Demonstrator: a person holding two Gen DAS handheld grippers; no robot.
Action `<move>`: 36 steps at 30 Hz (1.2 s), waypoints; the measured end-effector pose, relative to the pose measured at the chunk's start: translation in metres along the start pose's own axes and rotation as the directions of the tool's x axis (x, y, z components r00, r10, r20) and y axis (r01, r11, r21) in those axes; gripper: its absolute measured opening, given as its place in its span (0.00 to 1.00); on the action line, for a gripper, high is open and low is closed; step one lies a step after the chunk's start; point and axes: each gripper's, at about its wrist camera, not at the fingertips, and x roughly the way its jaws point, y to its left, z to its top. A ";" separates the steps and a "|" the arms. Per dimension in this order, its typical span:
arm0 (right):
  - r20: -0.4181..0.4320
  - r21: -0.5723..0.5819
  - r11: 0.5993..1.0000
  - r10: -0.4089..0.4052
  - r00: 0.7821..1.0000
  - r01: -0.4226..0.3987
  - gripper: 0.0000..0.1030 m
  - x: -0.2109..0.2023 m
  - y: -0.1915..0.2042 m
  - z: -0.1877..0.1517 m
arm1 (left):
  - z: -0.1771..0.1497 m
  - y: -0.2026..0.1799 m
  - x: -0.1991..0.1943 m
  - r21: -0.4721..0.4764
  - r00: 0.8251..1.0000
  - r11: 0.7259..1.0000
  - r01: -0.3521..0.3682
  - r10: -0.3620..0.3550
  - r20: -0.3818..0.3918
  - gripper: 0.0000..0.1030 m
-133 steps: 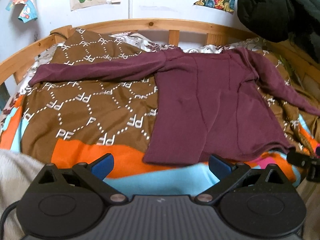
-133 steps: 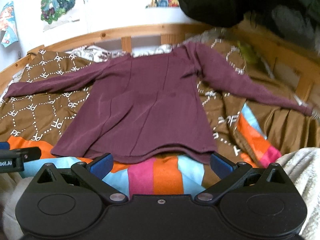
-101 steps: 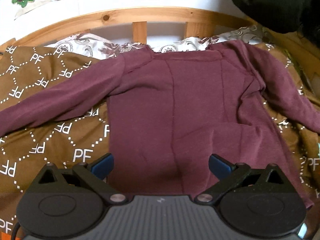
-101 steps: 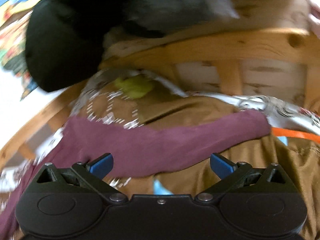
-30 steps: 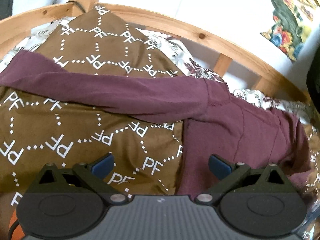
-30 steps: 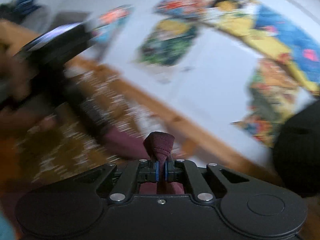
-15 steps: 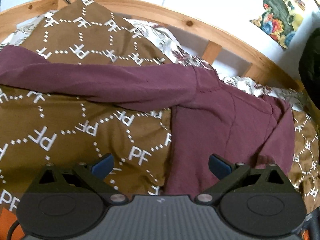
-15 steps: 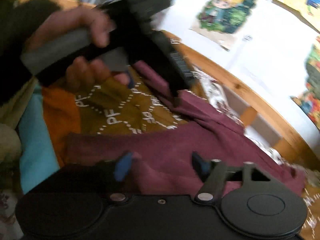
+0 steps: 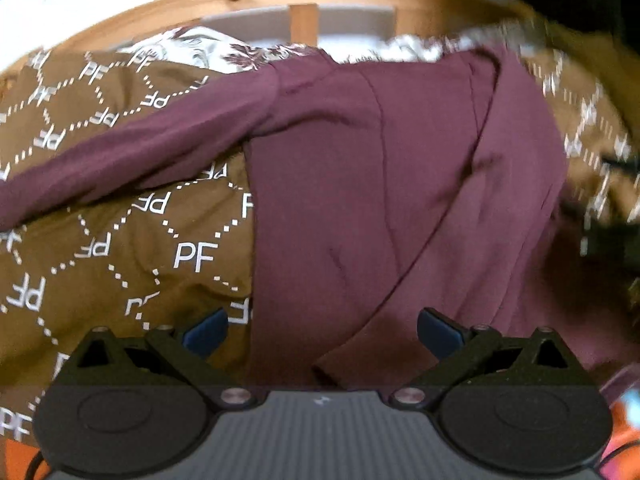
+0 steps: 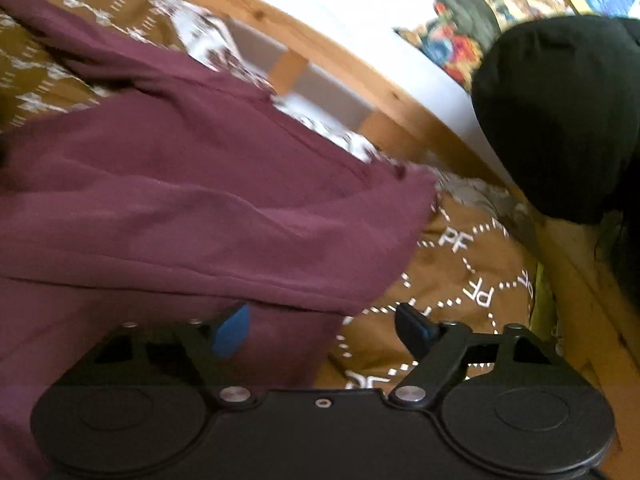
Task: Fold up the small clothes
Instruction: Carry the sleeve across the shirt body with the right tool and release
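Maroon top (image 9: 360,184) on the bed's brown blanket (image 9: 100,240), one sleeve folded across. My left claw (image 9: 322,326) apart above it; my right claw (image 10: 320,330) opening, empty.

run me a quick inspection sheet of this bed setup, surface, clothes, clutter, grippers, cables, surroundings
surface: brown patterned blanket spread over the bed, with orange at its near edge.
job's things: maroon top lying flat; one sleeve folded across the body, the other sleeve stretched out sideways.
clutter: black bundle piled at the bed's far corner.
grippers: left gripper open, hovering over the top's lower part, nothing between its fingers; right gripper with jaws opening, no cloth pinched.
cables: one dark cable at the left gripper's base.
surroundings: wooden bed rail against a white wall, colourful posters above it.
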 end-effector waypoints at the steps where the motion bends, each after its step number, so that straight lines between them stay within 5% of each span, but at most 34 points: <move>1: -0.004 -0.002 1.000 -0.007 1.000 0.007 0.76 0.007 -0.001 -0.002 | -0.001 -0.004 0.002 0.014 1.000 1.000 -0.023 0.023 -0.013 0.99; 8: 0.008 -0.013 0.988 -0.151 0.988 0.151 0.65 0.051 0.000 -0.007 | -0.009 -0.014 0.016 0.015 0.992 0.997 -0.082 0.083 -0.098 0.99; 11: 0.039 0.036 0.984 -0.177 0.983 0.176 0.36 0.059 -0.009 -0.004 | -0.010 -0.016 0.015 0.018 0.993 0.997 -0.080 0.081 -0.090 0.99; 12: 0.047 0.048 0.984 -0.172 0.984 0.170 0.20 0.059 -0.011 -0.003 | -0.011 -0.015 0.016 0.017 0.993 0.997 -0.075 0.077 -0.090 0.99; 15: 0.062 0.108 0.981 -0.168 0.984 0.161 0.08 0.053 -0.018 -0.001 | -0.011 -0.015 0.015 0.010 0.993 0.998 -0.065 0.066 -0.093 0.99; 20: 0.038 0.246 0.939 -0.256 0.966 0.240 0.07 0.042 -0.046 -0.002 | -0.013 -0.019 0.015 0.024 0.995 1.000 -0.012 0.014 -0.099 0.99; 25: -0.088 0.273 0.931 -0.225 0.970 0.241 0.05 0.061 -0.053 -0.014 | -0.017 -0.027 0.016 0.076 0.996 0.996 -0.038 0.044 -0.079 0.99; 28: -0.086 0.298 0.927 -0.211 0.974 0.227 0.06 0.061 -0.054 -0.015 | -0.016 -0.026 0.014 0.059 0.995 0.998 -0.028 0.034 -0.093 0.99; 36: -0.123 0.333 0.920 -0.173 0.977 0.205 0.45 0.037 -0.054 -0.025 | -0.005 0.009 -0.007 -0.101 0.998 0.995 0.028 -0.034 -0.049 0.99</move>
